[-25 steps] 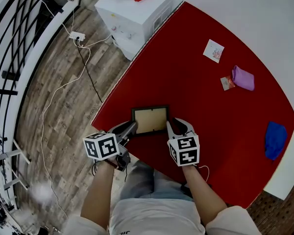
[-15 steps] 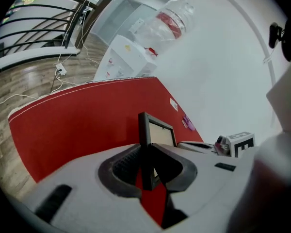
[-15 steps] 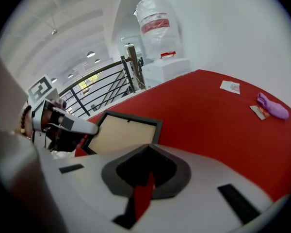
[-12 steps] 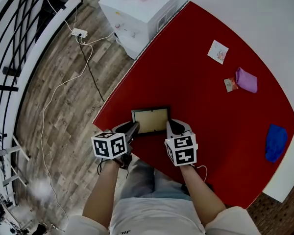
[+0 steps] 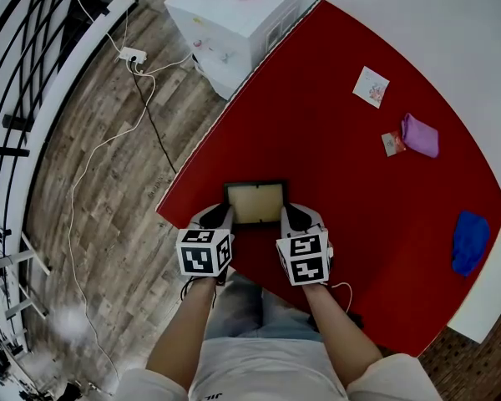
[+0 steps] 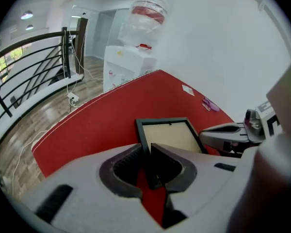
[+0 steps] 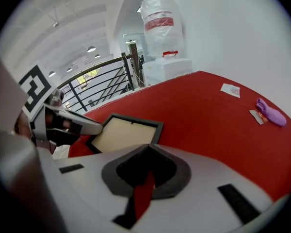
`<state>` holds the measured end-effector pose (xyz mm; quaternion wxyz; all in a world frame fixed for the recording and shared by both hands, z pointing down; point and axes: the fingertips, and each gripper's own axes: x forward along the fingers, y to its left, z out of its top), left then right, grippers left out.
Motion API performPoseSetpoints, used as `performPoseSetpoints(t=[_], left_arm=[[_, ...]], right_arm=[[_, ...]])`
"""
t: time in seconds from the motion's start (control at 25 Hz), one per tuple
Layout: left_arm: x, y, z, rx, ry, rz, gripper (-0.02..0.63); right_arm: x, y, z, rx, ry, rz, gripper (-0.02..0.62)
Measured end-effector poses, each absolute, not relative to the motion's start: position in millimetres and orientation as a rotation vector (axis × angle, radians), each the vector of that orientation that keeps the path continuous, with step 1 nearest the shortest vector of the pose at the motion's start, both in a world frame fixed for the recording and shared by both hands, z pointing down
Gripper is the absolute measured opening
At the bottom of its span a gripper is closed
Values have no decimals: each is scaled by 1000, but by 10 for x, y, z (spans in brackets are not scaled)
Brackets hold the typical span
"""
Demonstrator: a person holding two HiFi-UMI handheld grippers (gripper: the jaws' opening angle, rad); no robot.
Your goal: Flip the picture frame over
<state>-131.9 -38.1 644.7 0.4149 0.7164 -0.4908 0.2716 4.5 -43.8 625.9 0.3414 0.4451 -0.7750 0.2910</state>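
Note:
The picture frame lies flat near the front-left edge of the red table, beige backing up inside a black rim. In the left gripper view the frame runs back from my left gripper. Those jaws are closing with the frame's left rim pinched between the tips. From the head view the left gripper sits at the frame's near-left corner. My right gripper rests at the near-right corner. Its own view shows the right gripper shut, tips meeting just short of the frame.
A white card, a purple cloth and a small card lie at the table's far side. A blue cloth is at the right edge. A white water dispenser, floor cables and a railing stand beyond the table.
My left gripper has shifted in toward the frame's near-left corner and rolled, its marker cube now facing up. The right gripper and the frame have stayed put.

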Motion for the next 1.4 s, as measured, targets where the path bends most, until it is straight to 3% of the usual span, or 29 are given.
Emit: performPoseSetpoints(t=[0.4, 0.56, 0.68, 0.96, 1.4], left_arm=[[-1421, -471, 6235, 1829, -1337, 638, 67], [-1428, -370, 5708, 1932, -1381, 574, 64], [-1392, -166, 5250, 2032, -1411, 580, 6], [-1341, 335, 4678, 2069, -1505, 476, 5], [-1232, 232, 4444, 2131, -1575, 442, 6]], right_arm=[[75, -472, 6148, 1200, -2084, 733, 9], [35, -364, 5680, 1176, -2199, 670, 8], [-18, -155, 5247, 1155, -2245, 624, 6], [-102, 260, 4520, 1211, -2308, 536, 5], [-143, 253, 4418, 1240, -2332, 514, 5]])
